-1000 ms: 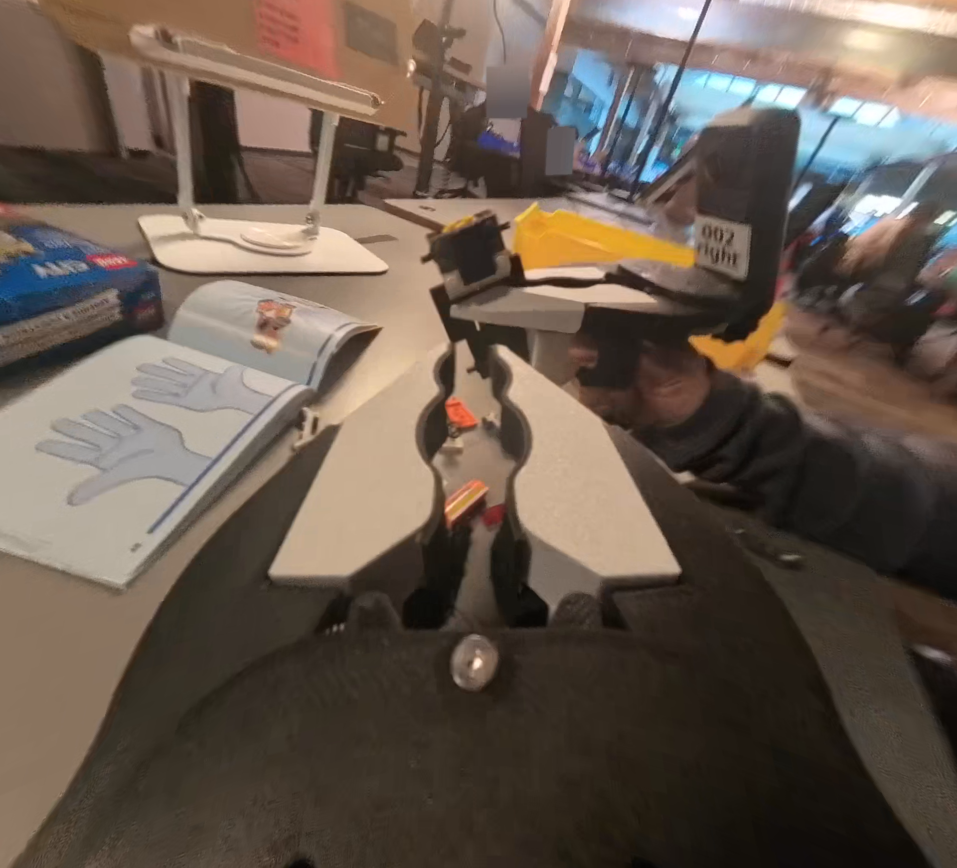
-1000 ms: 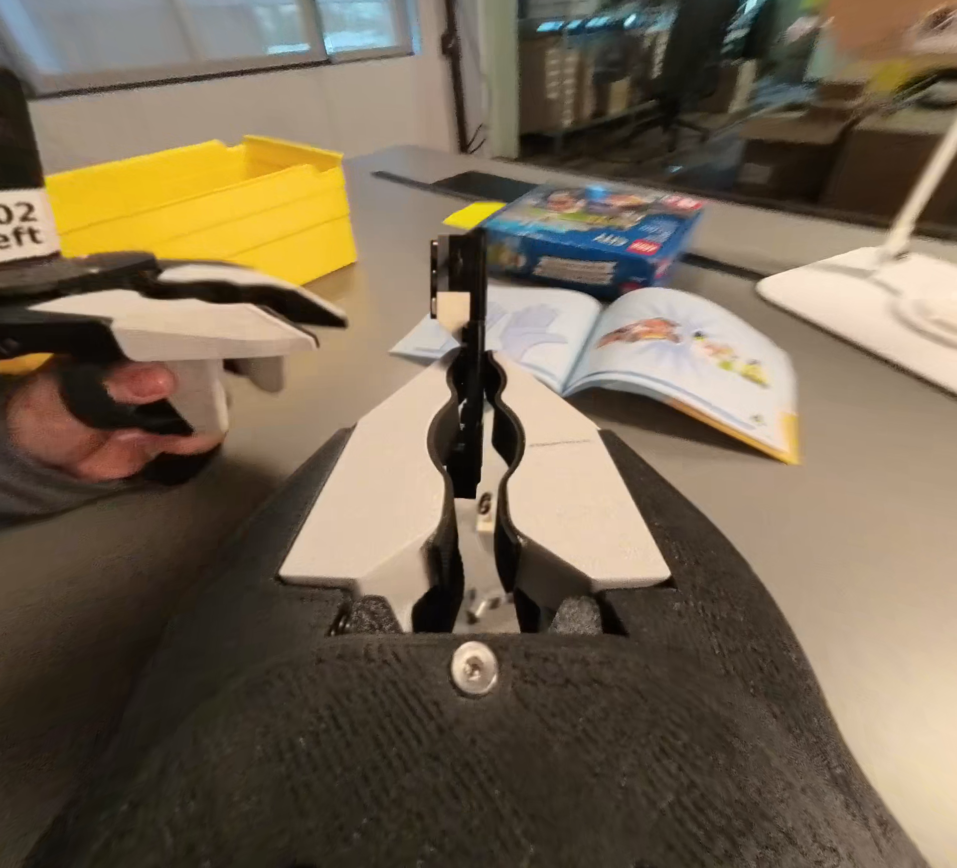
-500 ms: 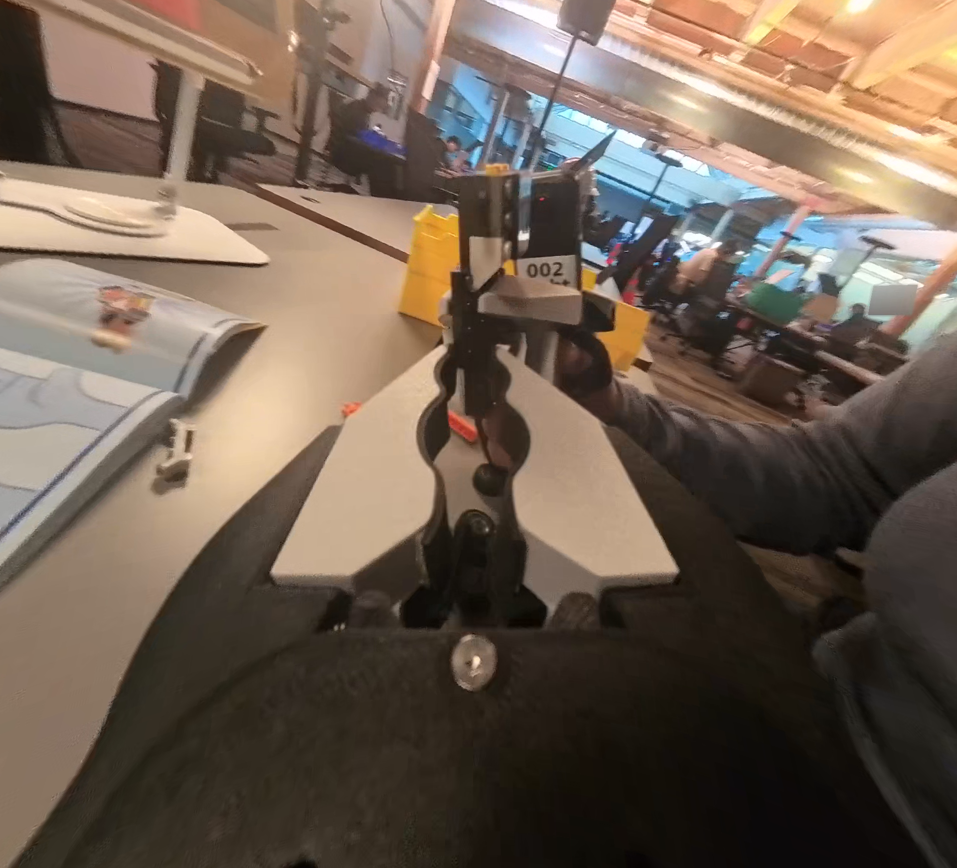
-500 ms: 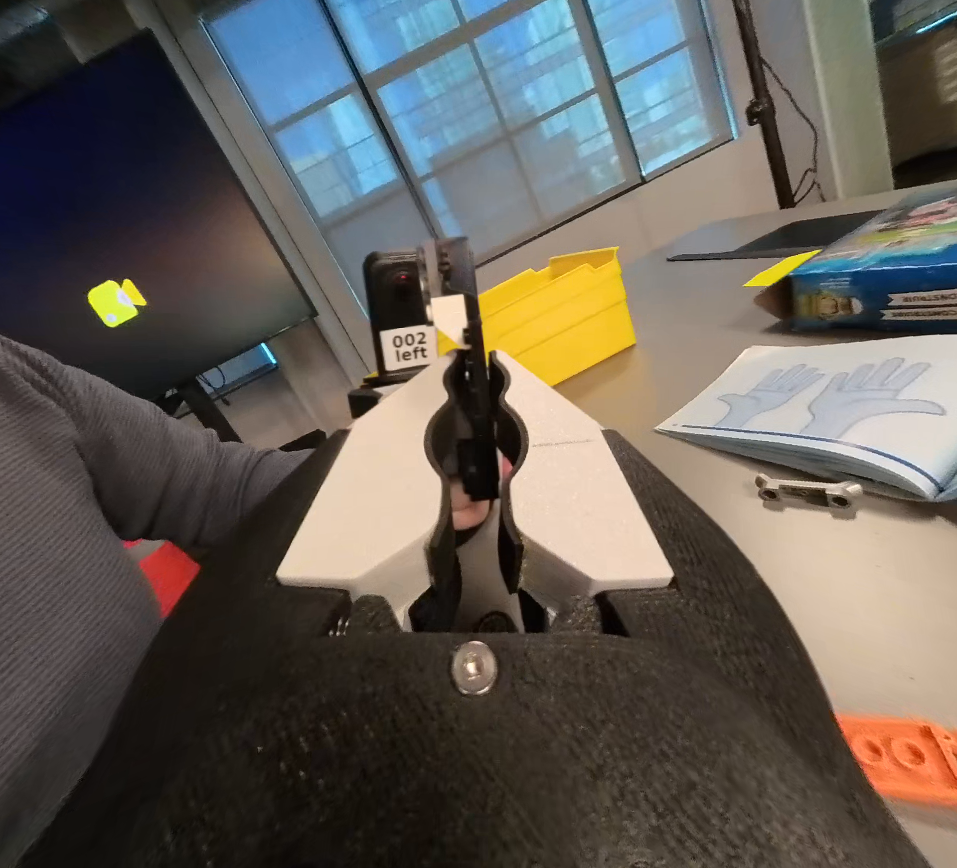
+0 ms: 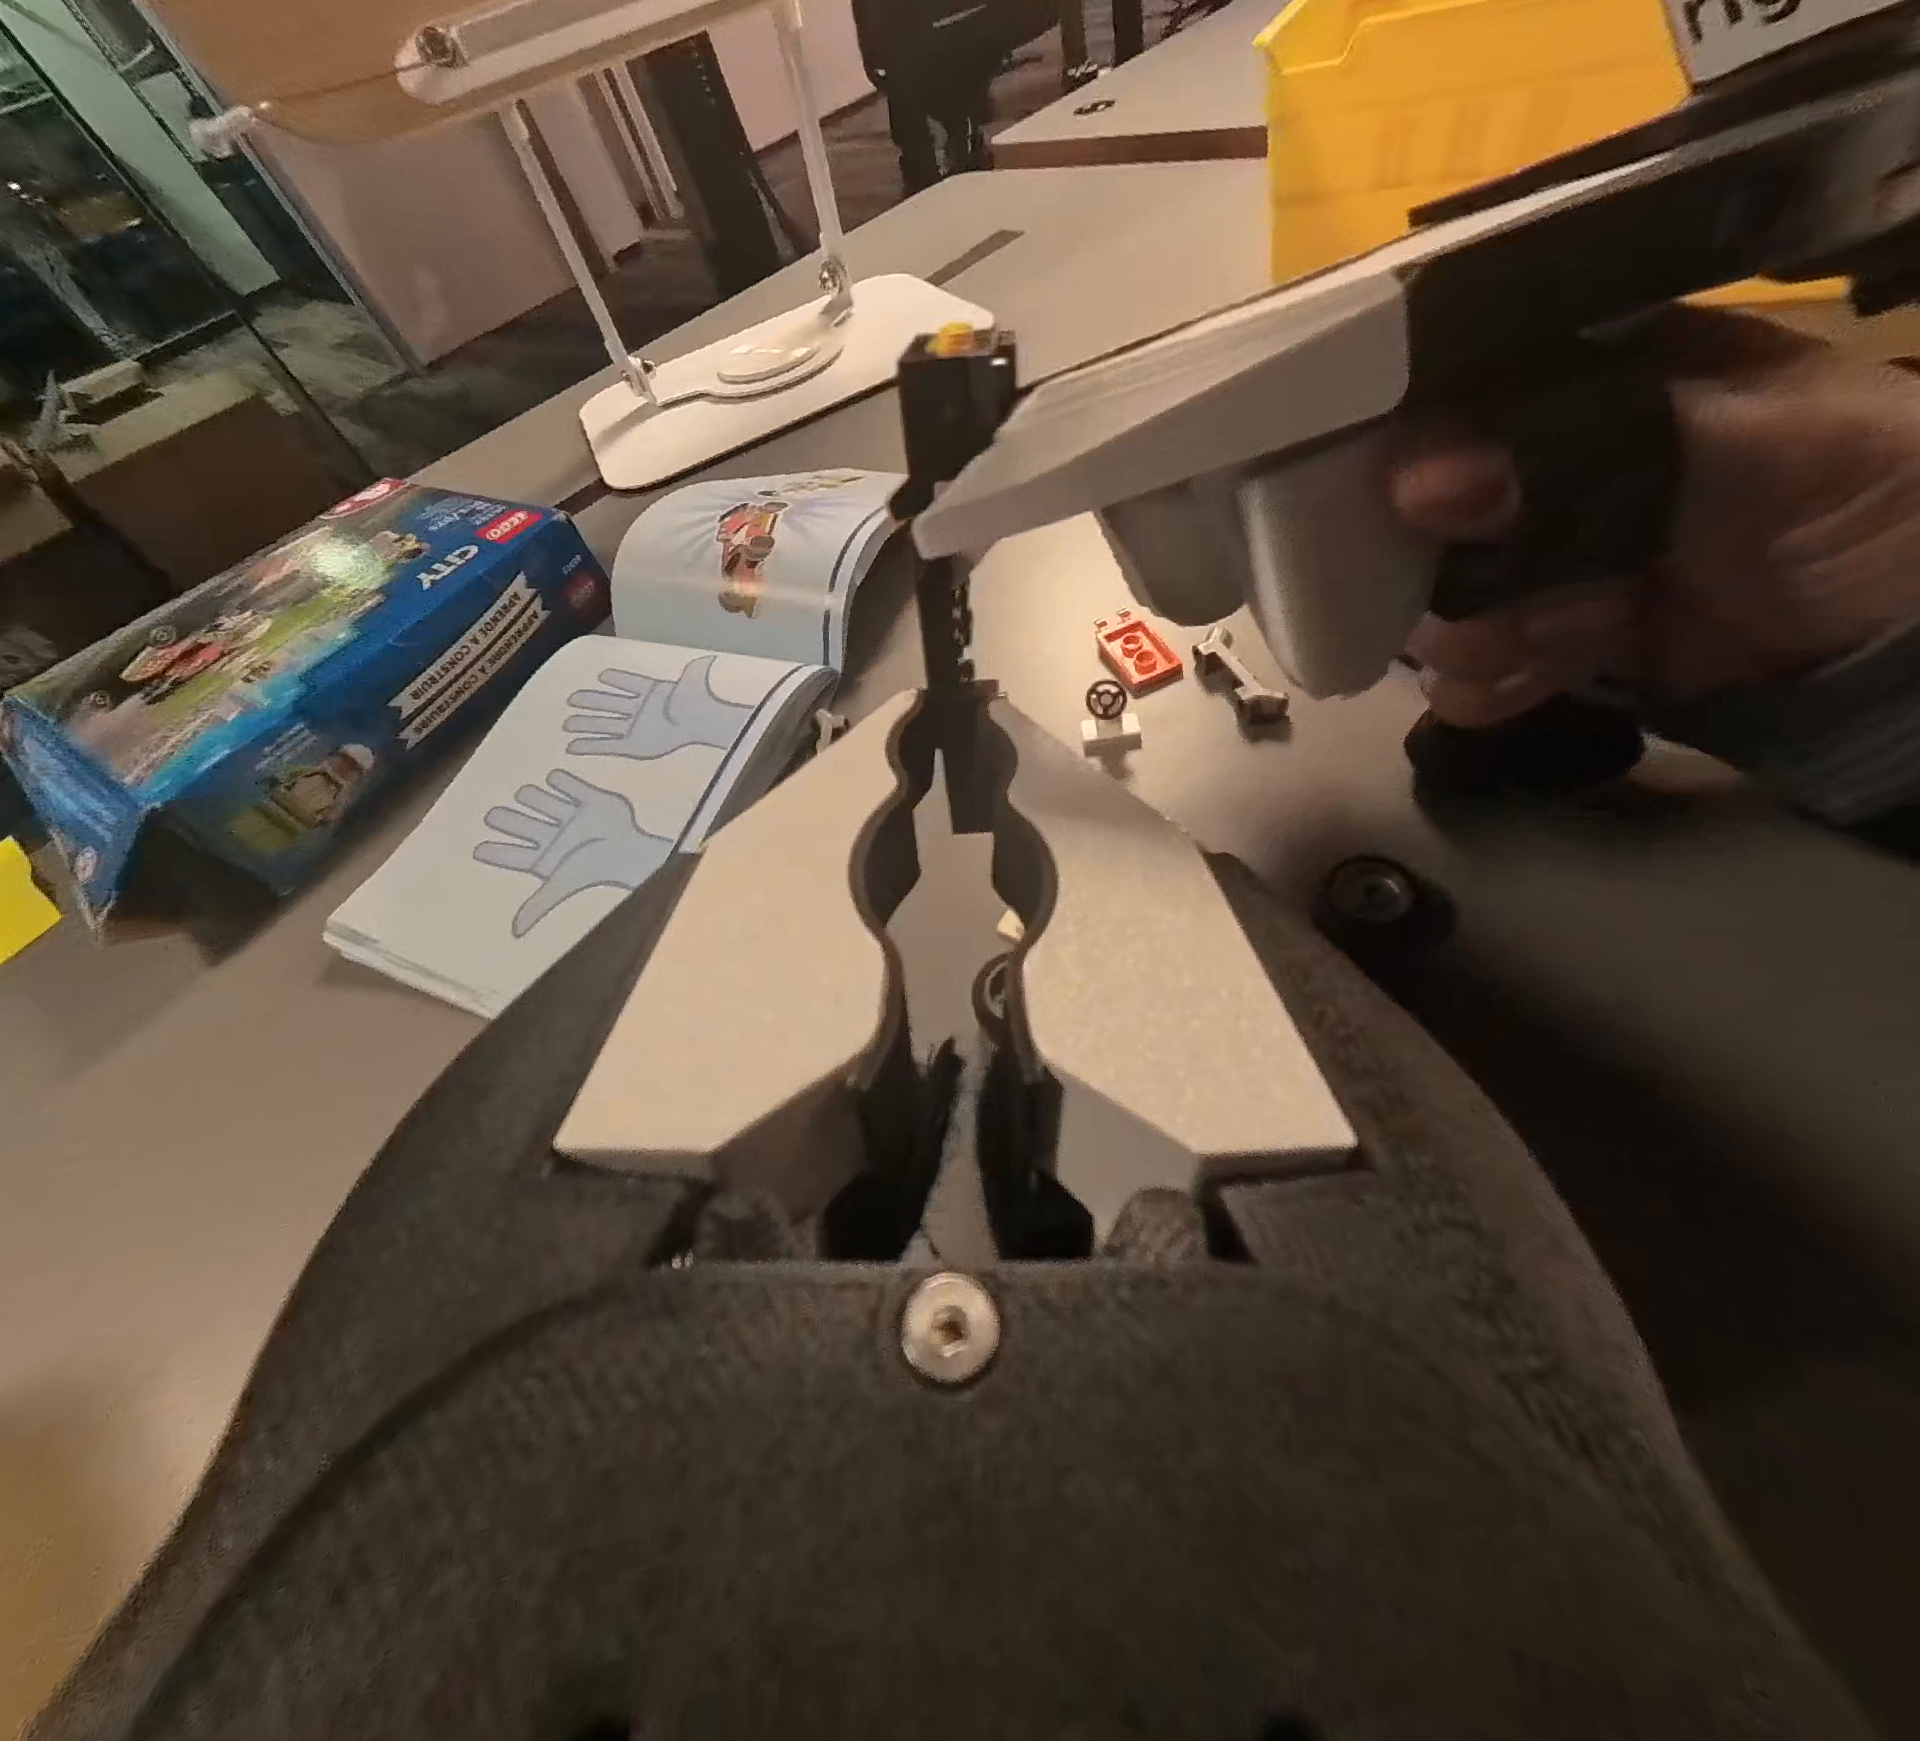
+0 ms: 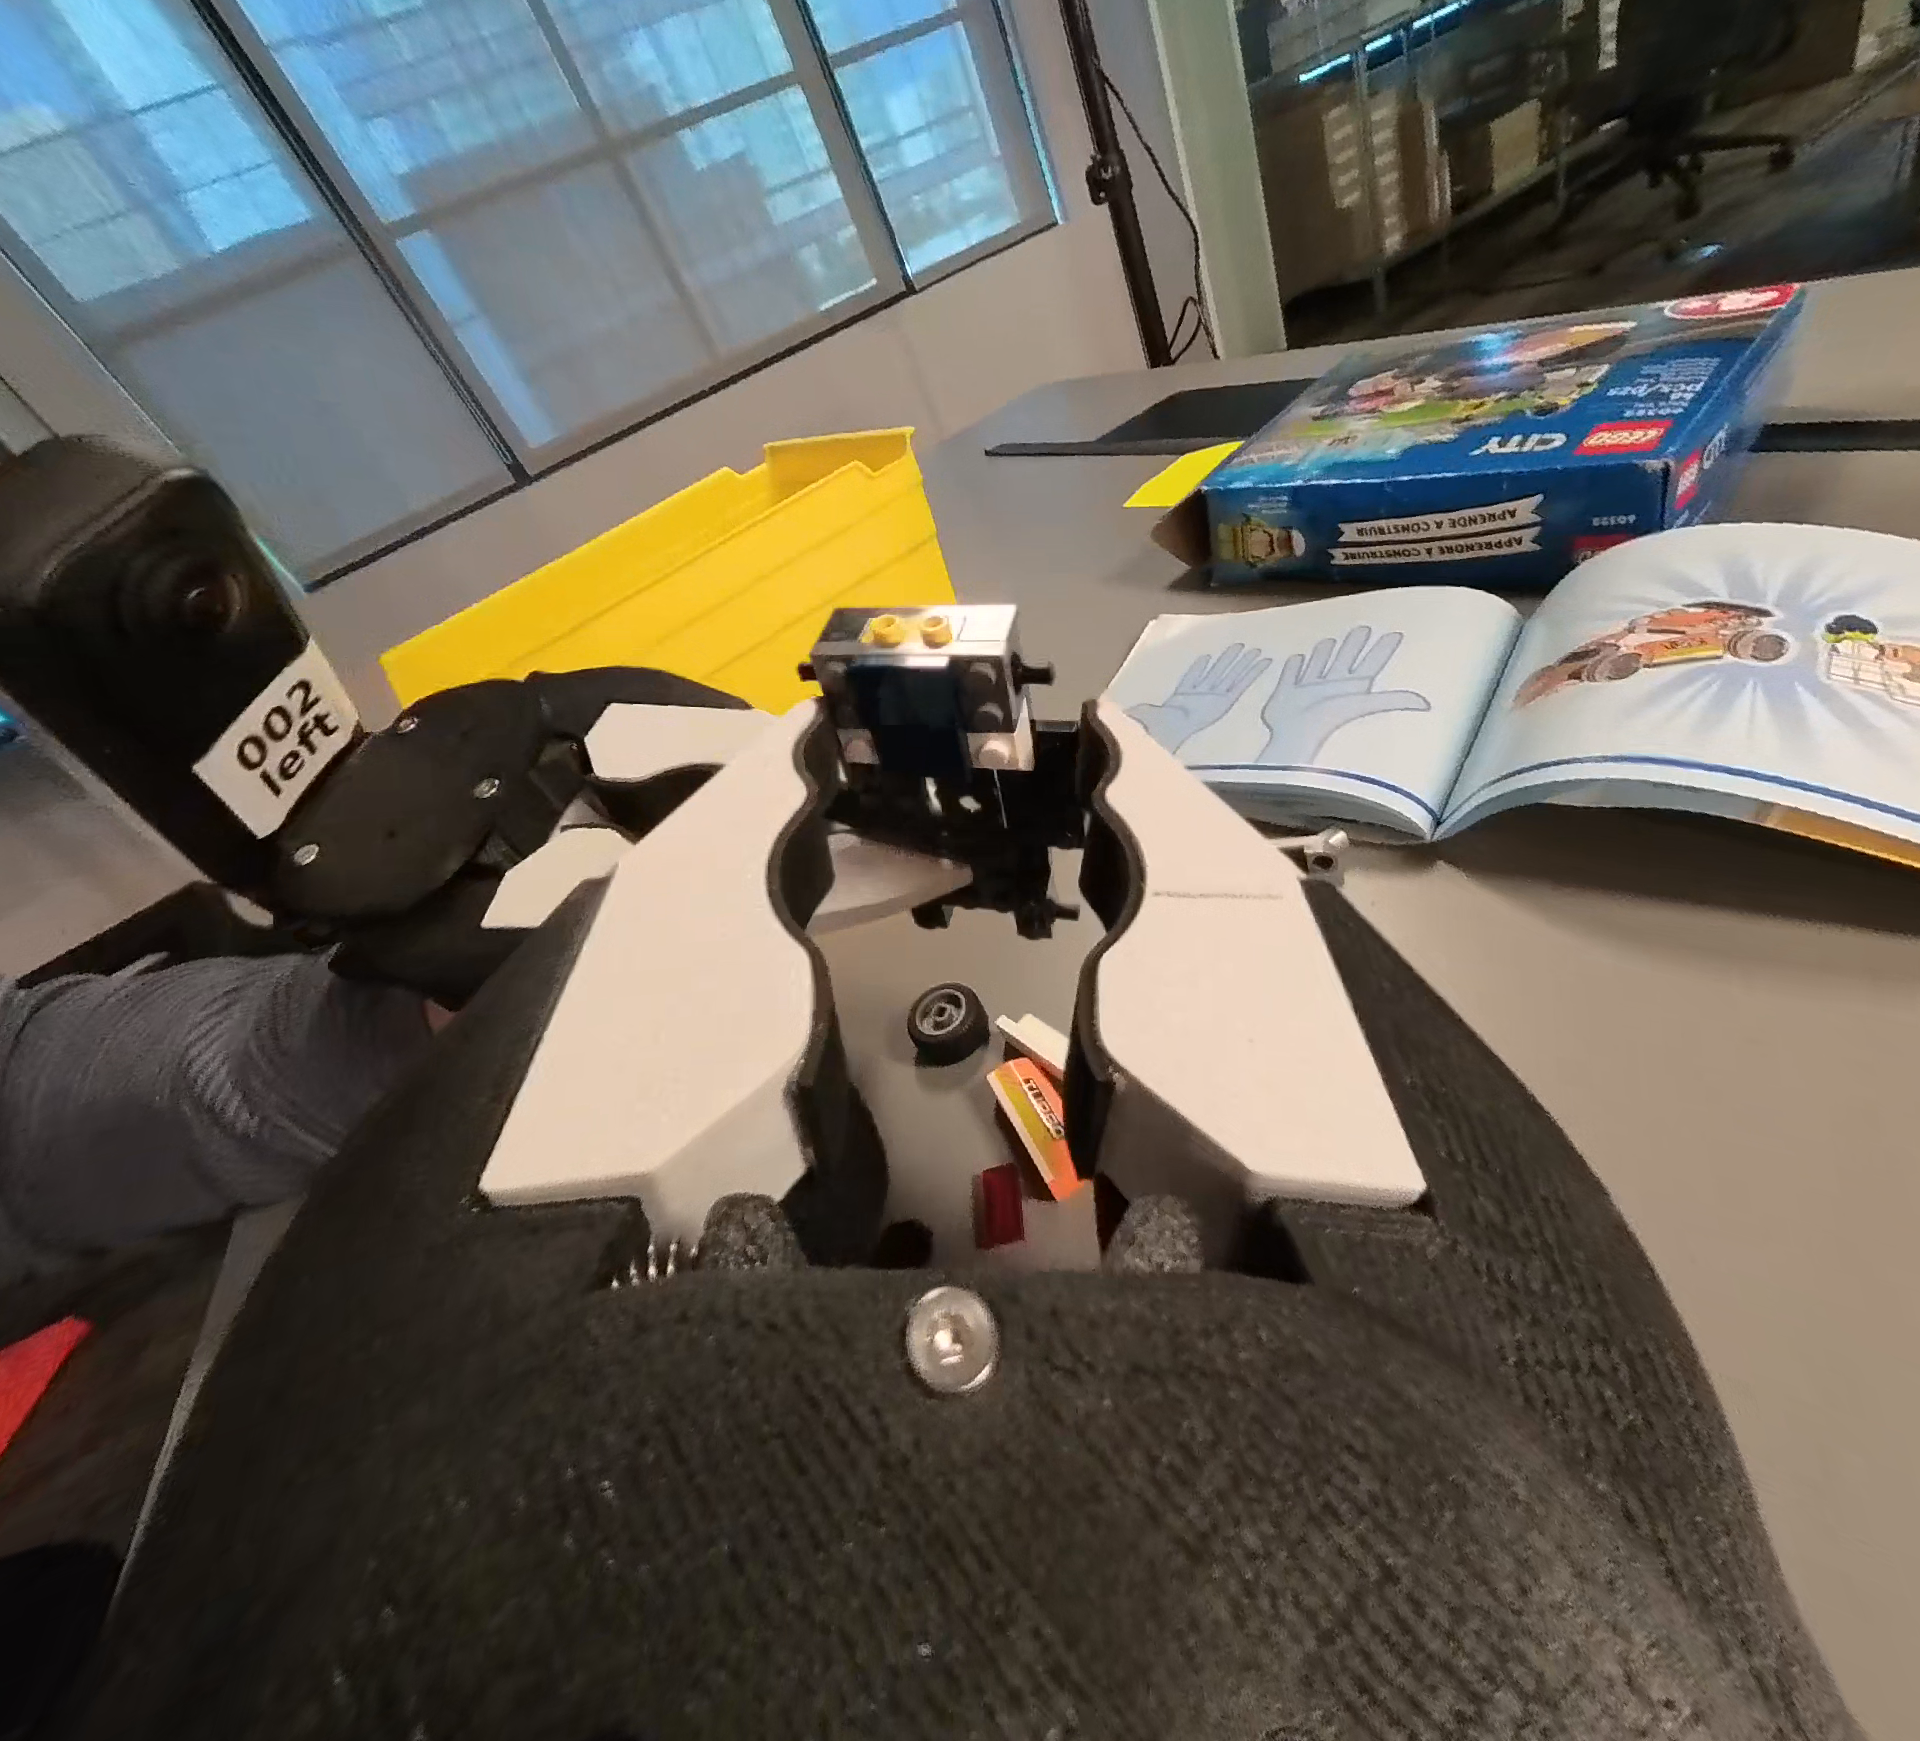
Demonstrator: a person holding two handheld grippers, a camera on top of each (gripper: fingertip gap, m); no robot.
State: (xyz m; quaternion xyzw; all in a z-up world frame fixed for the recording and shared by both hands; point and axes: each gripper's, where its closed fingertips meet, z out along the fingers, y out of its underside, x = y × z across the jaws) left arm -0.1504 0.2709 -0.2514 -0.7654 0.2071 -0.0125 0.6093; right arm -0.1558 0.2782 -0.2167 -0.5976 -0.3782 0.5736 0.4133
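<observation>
My left gripper [image 5: 951, 704] is shut on the lower edge of a thin black brick assembly [image 5: 951, 413], which stands upright and edge-on above the grey table [image 5: 208, 1120]. The right wrist view shows the assembly [image 6: 920, 683] face-on, with two yellow studs on top. My right gripper [image 6: 945, 725] is open, with its fingers standing wide apart on either side of the assembly. In the left wrist view one broad grey finger [image 5: 1143, 403] of the right gripper reaches in from the right beside the assembly. The left gripper's fingers [image 6: 644, 751] come in from the left.
An open booklet [image 5: 582, 808] and a blue box [image 5: 281, 652] lie on the left. There is a white lamp base [image 5: 769, 382] behind and a yellow bin [image 5: 1455, 50] at the far right. A red plate [image 5: 1135, 652], a steering-wheel piece [image 5: 1110, 715], a grey piece [image 5: 1242, 683], a small wheel [image 6: 945, 1021] and an orange tile [image 6: 1034, 1130] lie loose. My left and right fingertips are right by each other. Between my left fingertips and the small wheel [image 6: 945, 1021] there is roughly 6 cm.
My right gripper was shut on the assembly and has opened wide around it. My left gripper has closed on the assembly. Both grippers have swung back down toward the table.
</observation>
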